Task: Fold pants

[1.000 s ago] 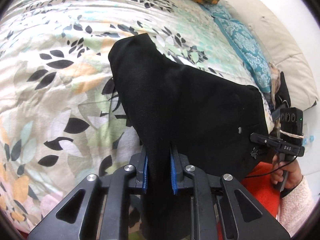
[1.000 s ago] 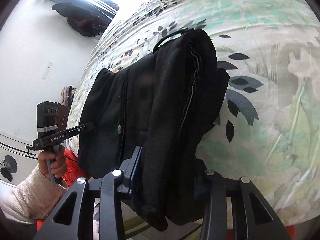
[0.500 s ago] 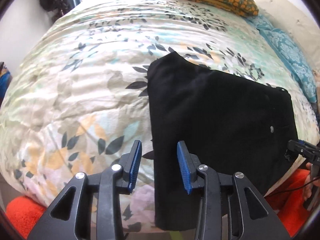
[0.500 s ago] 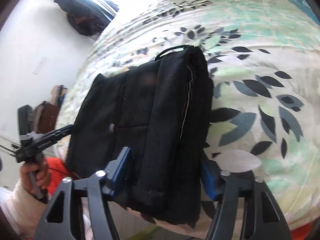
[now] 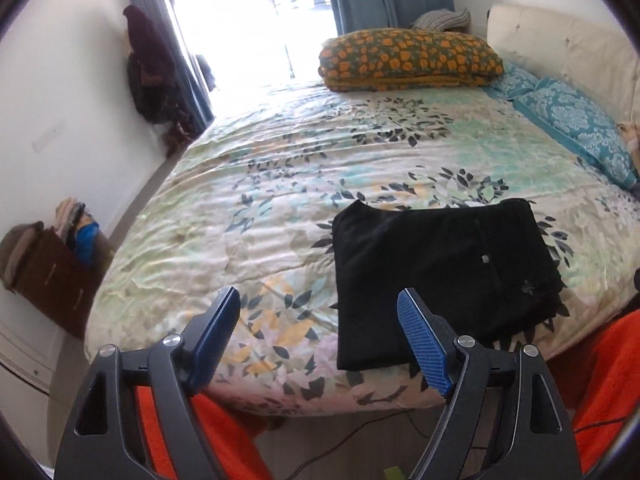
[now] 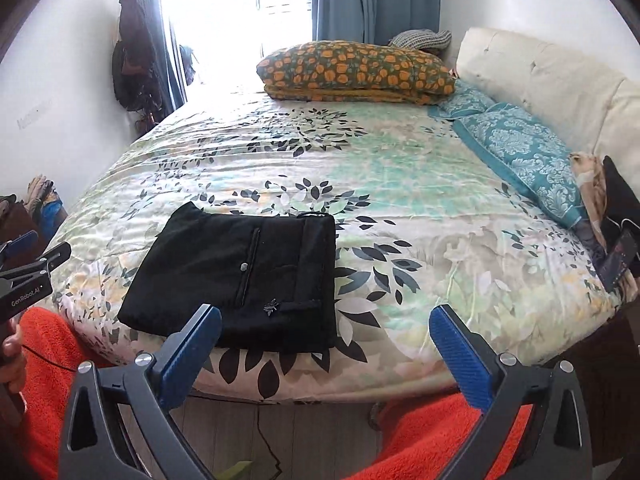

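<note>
Pants [image 5: 436,280] now lie folded square at the bed's [image 5: 280,200] near edge, released a moment ago; the left gripper [image 5: 320,334] and right gripper [image 6: 324,344] are opening, empty, so folding looks finished.

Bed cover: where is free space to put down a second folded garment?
The widest bare stretch lies between the black folded pants and the orange-flowered pillow. Another lies between the pants and the teal pillow. Crowded: the near edge holding the pants, and the headboard side with pillows.
</note>
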`<state>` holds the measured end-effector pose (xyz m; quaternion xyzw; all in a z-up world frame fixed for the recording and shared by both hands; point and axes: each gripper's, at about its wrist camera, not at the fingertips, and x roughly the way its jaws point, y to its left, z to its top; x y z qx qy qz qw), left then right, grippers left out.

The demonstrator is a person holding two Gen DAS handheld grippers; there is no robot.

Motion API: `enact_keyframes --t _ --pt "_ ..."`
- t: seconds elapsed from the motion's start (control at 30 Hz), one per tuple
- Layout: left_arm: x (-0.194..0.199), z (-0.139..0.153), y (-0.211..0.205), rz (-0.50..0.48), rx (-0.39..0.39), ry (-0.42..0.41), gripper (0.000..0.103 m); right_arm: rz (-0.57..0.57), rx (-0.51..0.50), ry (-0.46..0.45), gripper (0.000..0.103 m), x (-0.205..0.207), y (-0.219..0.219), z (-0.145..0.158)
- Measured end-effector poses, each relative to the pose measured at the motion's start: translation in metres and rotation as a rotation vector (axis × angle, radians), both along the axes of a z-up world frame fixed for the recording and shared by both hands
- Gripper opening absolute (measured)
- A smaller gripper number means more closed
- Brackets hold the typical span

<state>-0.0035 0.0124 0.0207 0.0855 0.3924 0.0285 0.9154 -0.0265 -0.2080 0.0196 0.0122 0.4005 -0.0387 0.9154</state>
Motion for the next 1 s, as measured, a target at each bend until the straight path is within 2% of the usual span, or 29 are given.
enact_keyframes --t 0.13,0.3,0.57,1.0 --pt "-0.005 0.001 -0.006 -0.032 -0.062 0.045 0.083 -0.009 0.007 0.013 0.103 -0.010 0.021 -0.002" --pt "-0.012 -0.001 -0.010 -0.038 -0.059 0.060 0.083 0.026 -0.014 0.049 0.103 -0.010 0.038 -0.010" --pt "-0.011 -0.011 -0.013 -0.048 -0.083 0.110 0.083 0.027 -0.017 0.067 0.103 -0.011 0.043 -0.016" --pt "-0.014 -0.016 -0.017 -0.055 -0.079 0.119 0.083 0.040 -0.023 0.069 0.103 -0.012 0.046 -0.018"
